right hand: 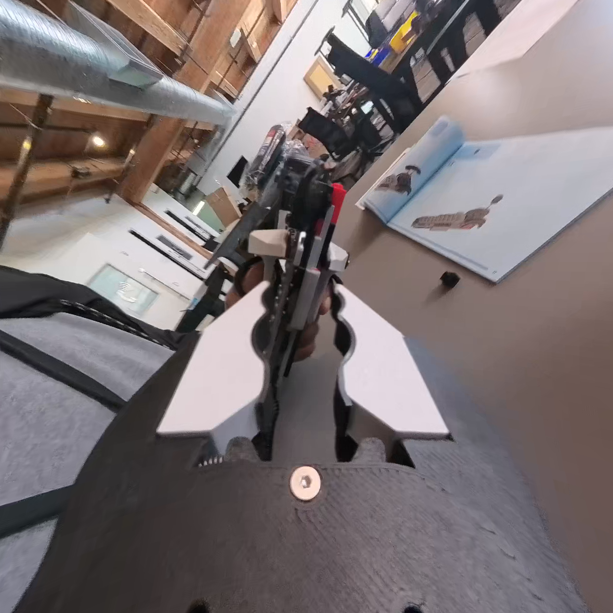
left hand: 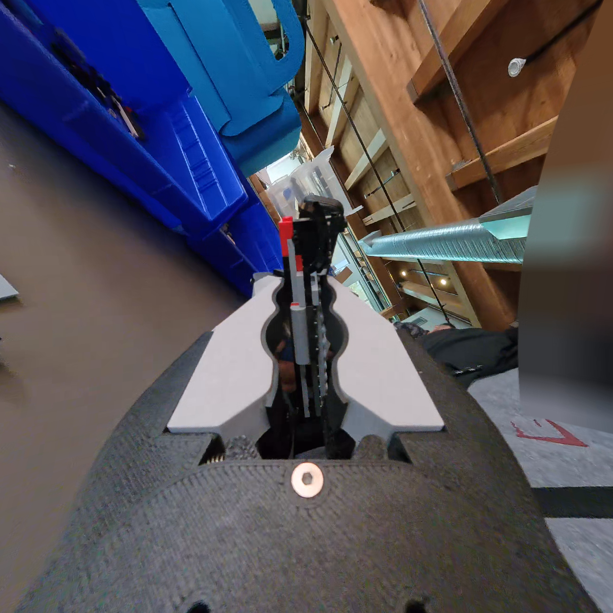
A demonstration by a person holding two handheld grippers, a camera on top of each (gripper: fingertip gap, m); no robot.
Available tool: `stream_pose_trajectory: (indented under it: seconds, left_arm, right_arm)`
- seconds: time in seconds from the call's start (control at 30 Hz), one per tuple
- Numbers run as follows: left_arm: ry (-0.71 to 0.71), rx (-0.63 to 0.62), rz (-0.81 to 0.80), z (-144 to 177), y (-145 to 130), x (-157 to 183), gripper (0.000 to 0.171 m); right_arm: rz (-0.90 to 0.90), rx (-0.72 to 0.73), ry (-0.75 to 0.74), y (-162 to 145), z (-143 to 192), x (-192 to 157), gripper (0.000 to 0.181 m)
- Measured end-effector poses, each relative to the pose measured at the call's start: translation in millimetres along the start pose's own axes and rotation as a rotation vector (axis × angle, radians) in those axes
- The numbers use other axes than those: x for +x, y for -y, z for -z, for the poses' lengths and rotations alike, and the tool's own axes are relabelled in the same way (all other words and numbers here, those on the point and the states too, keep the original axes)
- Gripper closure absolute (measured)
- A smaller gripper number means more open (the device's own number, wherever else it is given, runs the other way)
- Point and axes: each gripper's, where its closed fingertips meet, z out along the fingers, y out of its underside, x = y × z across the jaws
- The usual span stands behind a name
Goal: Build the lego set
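A long, narrow lego assembly (left hand: 297, 318) of black, grey and red parts, with a black toothed strip along one side, is held up off the table. My left gripper (left hand: 305, 282) is shut on it, and its end sticks out past the fingertips. In the right wrist view the same assembly (right hand: 306, 292) runs between the fingers of my right gripper (right hand: 300, 292), which stand a little wider than it, with a gap on the right side. The left gripper's fingertips (right hand: 265, 246) show there, clamped on the assembly just beyond my right fingertips.
Blue storage bins (left hand: 132, 116) stand on the brown table (left hand: 83, 265) to the left. An open instruction booklet (right hand: 497, 199) lies on the table to the right, with a small black piece (right hand: 448, 279) near it. A person's hand (right hand: 308, 345) shows behind the assembly. The tips of both grippers are at nearly the same place.
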Motion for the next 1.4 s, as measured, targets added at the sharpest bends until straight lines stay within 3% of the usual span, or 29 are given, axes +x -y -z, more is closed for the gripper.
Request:
stream_pose_trajectory:
  seconds: [0.07, 0.17, 0.27, 0.4, 0.5, 0.57, 0.77, 0.97, 1.2, 1.4]
  left_arm:
    - [0.006, -0.002, -0.006, -1, -1, 0, 0.152]
    - [0.010, -0.013, -0.024, 0, -1, 1, 0.152]
    - [0.035, -0.048, -0.055, 6, 0, 0, 0.137]
    - [0.217, -0.084, -0.221, 34, 15, -19, 0.125]
    - [0.482, -0.233, -0.421, 57, 19, -56, 0.134]
    - [0.579, -0.356, -0.496, 63, 13, -74, 0.142]
    - [0.735, -0.528, -0.592, 68, 5, -109, 0.148]
    - [0.811, -0.608, -0.660, 72, 4, -125, 0.152]
    - [0.769, -0.614, -0.613, 64, 0, -122, 0.163]
    - [0.686, -0.508, -0.257, 62, -5, -102, 0.162]
  right_arm:
    - [-0.033, 0.012, 0.035, 1, -1, -3, 0.158]
    - [-0.061, 0.030, 0.055, 2, -1, -4, 0.159]
    - [-0.107, 0.072, 0.064, 5, 1, -1, 0.160]
    - [-0.125, 0.116, 0.012, 10, 13, 13, 0.160]
    - [-0.119, 0.122, -0.040, 12, 21, 25, 0.160]
    - [-0.111, 0.119, -0.063, 13, 23, 30, 0.160]
    - [-0.117, 0.119, -0.071, 14, 27, 39, 0.160]
    - [-0.138, 0.126, -0.065, 12, 31, 44, 0.160]
    - [-0.086, 0.099, -0.103, 10, 31, 46, 0.160]
    - [0.040, 0.030, -0.223, 3, 35, 57, 0.159]
